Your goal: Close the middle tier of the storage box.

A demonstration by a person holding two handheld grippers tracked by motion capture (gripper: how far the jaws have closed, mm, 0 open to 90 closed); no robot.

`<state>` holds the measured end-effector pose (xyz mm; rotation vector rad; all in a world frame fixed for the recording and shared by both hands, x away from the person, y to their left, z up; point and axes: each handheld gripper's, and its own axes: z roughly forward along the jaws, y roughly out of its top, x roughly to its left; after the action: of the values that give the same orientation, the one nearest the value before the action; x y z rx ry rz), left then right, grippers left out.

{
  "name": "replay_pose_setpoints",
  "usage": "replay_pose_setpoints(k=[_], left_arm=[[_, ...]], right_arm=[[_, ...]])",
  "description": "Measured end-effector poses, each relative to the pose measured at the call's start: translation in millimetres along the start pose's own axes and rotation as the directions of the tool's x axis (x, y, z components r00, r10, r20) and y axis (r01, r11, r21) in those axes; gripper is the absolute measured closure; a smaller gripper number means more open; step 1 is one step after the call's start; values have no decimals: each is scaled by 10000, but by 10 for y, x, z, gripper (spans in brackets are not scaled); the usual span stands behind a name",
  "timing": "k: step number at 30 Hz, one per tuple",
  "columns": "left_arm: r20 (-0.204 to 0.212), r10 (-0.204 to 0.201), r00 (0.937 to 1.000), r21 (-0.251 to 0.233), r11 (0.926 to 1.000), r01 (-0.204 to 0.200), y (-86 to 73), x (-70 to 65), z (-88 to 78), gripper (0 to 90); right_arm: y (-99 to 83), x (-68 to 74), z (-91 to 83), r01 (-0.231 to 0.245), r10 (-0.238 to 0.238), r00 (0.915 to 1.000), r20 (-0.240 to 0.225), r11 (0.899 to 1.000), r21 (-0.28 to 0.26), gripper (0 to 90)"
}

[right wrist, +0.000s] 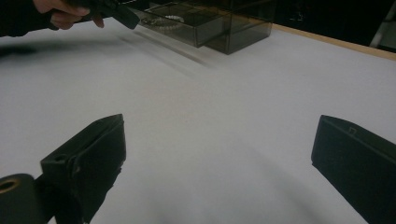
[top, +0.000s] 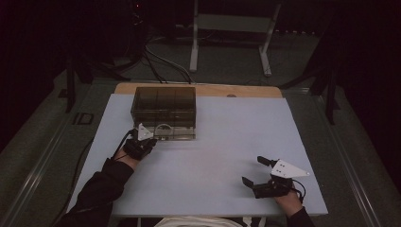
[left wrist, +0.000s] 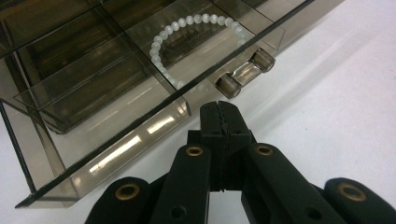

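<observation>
High view: left hand-held gripper [top: 142, 137] at drawer box [top: 163, 106].

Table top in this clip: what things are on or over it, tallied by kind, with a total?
Smoked clear drawer box: 1
White bead bracelet, in the pulled-out drawer: 1
Black grippers: 2, the left gripper shut near the drawer handle, the right gripper open over the white table
Total: 4

The black left gripper [top: 144, 142] has its jaws pressed together, while the black right gripper [top: 254, 171] rests with jaws wide apart.
</observation>
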<state>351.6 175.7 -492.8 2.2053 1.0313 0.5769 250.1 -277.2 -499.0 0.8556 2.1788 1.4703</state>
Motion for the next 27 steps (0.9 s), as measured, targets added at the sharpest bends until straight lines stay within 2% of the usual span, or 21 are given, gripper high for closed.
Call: replay_pose_setpoints(k=[27], left_arm=[[-33,-28,10000,141,9999,28,46,31,97,900]], right_arm=[[0,-1,-4,-23,23,10000,1,10000,-9,28]])
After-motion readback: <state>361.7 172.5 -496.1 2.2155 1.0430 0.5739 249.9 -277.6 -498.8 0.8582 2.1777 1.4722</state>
